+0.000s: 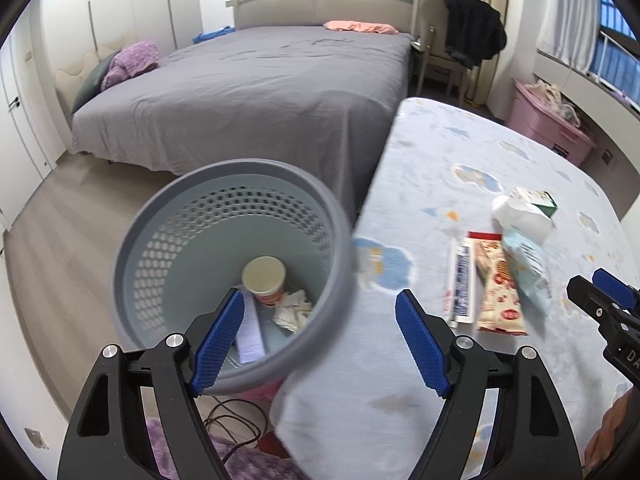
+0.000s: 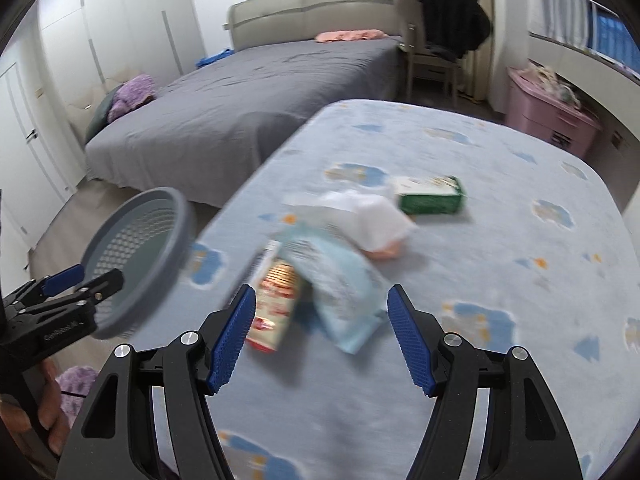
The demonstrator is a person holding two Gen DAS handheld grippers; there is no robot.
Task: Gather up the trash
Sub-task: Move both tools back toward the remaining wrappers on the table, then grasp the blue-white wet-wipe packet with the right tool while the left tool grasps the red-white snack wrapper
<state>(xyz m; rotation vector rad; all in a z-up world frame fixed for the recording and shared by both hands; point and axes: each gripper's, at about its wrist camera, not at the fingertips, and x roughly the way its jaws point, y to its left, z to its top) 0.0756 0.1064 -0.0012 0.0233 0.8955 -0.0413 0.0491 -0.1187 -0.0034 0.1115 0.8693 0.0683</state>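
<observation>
trash pile (image 2: 320, 280) sits mid-frame in the right wrist view, on the cloud-print bed cover (image 2: 500, 220): pale blue pouch (image 2: 344, 304), red-and-cream snack wrapper (image 2: 272, 312), white crumpled tissue (image 2: 372, 220), green box (image 2: 430, 196) further up-right. right gripper (image 2: 322, 332) is the nearer one, jaws about half apart and empty, pads not touching anything. the pouch lies just ahead between the jaw lines, its long axis running upper left to lower right, so i'd guess a slight wrist roll before closing across its short side. frame is motion-blurred, edges uncertain.

left gripper (image 1: 320, 336) wide and empty, over the near rim of the grey mesh bin (image 1: 168, 216) at lower left of its view. bin already holds a paper cup (image 1: 264, 280), crumpled paper (image 1: 294, 310) and a flat leaflet (image 1: 250, 334). bin stands beside the bed edge, left of the pile.
</observation>
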